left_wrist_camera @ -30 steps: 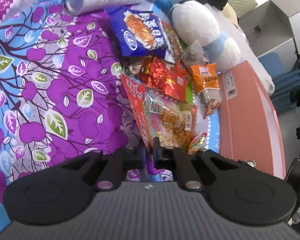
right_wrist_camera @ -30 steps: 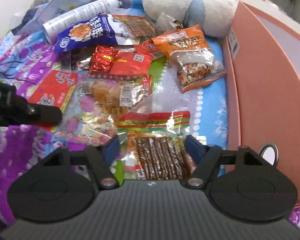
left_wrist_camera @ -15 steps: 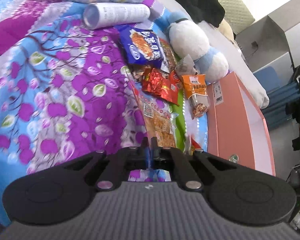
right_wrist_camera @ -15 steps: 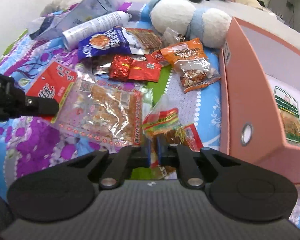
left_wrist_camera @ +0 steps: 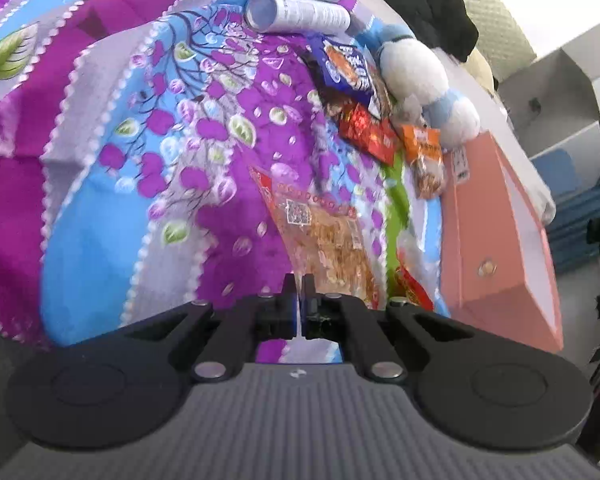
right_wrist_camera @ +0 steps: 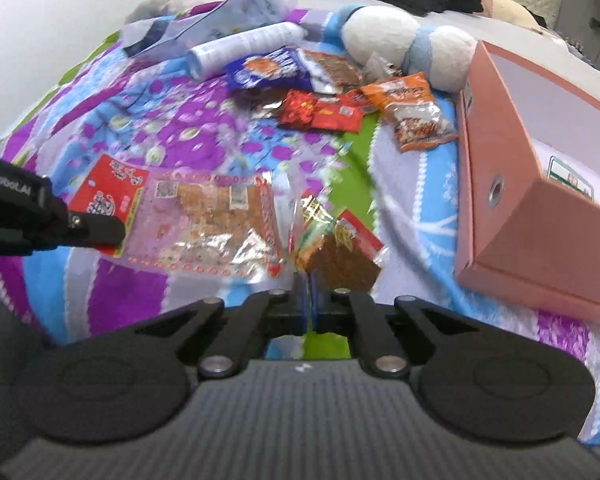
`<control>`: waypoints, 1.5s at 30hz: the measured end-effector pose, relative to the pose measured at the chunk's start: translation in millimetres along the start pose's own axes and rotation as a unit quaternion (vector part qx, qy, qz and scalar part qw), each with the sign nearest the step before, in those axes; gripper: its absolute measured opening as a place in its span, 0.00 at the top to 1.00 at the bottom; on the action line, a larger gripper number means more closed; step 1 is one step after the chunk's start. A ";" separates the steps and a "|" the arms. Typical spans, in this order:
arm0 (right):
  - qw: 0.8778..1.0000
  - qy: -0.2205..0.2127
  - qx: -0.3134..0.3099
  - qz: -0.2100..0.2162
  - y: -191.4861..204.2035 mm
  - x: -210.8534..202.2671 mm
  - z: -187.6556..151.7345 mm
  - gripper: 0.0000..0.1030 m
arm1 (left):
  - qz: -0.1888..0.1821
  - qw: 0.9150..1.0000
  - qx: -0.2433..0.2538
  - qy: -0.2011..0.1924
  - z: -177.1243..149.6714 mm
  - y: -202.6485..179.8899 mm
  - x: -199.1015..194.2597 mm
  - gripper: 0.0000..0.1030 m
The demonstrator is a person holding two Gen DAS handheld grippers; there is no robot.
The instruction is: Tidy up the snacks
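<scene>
Our right gripper [right_wrist_camera: 308, 280] pinches the small red packet [right_wrist_camera: 342, 256]; the left gripper [left_wrist_camera: 299, 286] seems closed on the big clear bag [right_wrist_camera: 204, 220]. We should carry each level to the pink box [right_wrist_camera: 512, 184], one by one.

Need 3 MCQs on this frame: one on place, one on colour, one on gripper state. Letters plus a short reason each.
1. Where does the pink box sit relative to the snacks?
A. To their right
B. To their left
C. Under them

2. What colour is the pack nearest the white tube?
A. Green
B. Blue
C. Yellow

3. What is the right gripper doing?
A. Open over the quilt
B. Shut on nothing
C. Shut on a snack pack

Answers:
1. A: in the right wrist view the box lies along the right edge of the spread.
2. B: the blue pack lies just right of the tube.
3. C: its jaws pinch the edge of the brown pack, while the left gripper holds the clear pack.
</scene>
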State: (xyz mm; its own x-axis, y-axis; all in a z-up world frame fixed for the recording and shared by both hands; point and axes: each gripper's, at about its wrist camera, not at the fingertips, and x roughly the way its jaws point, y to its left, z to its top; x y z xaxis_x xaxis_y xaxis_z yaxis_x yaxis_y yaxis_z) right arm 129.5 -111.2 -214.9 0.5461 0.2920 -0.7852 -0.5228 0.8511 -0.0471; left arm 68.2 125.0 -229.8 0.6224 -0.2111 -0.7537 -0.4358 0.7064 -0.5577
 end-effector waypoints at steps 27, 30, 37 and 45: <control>0.983 -0.011 0.174 0.049 -47.3 -20.2 -19.0 0.36 | 0.072 0.955 0.288 0.023 5.1 -41.3 -15.0 0.18; 0.982 -0.001 0.181 0.046 -53.9 -8.7 -18.2 0.36 | 0.079 0.931 0.354 0.032 1.5 -54.1 0.7 0.18; 0.982 0.027 0.183 0.050 -55.6 15.5 -14.4 0.32 | 0.081 0.879 0.467 0.053 -7.3 -72.4 33.1 0.18; 0.985 0.041 0.160 0.054 -55.3 33.8 -3.7 0.31 | 0.073 0.835 0.540 0.073 -7.5 -75.1 67.5 0.18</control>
State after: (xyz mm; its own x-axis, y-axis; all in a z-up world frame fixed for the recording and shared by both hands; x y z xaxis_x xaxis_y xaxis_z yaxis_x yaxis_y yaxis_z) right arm 174.4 -150.0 -241.2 0.4362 0.3633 -0.8232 -0.3343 0.9148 0.2266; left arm 138.1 52.6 -241.4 0.4937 -0.0936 -0.8646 0.3900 0.9124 0.1239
